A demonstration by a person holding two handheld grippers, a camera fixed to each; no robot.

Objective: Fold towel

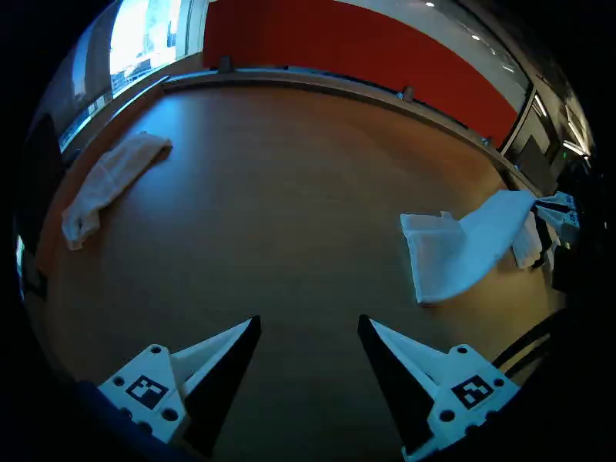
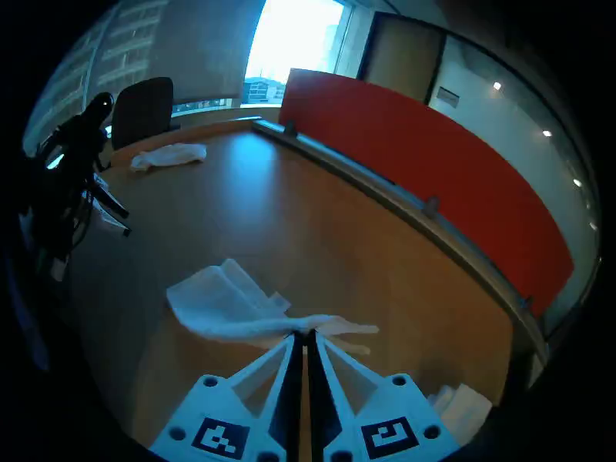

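Observation:
A white towel (image 2: 223,304) lies partly folded on the wooden table (image 2: 254,208). One edge is lifted and pinched between the fingers of my right gripper (image 2: 302,335), which is shut on it. In the left gripper view the same towel (image 1: 454,258) rises toward the right gripper (image 1: 558,212) at the far right. My left gripper (image 1: 308,319) hovers open over bare wood, well to the left of the towel and holding nothing.
A second crumpled towel (image 1: 108,185) lies near the table's far corner by the window (image 2: 169,156). A red partition (image 2: 431,154) runs along the table's far edge. More white cloth (image 2: 462,408) sits beside my right gripper. A dark chair (image 2: 142,112) stands at the far end.

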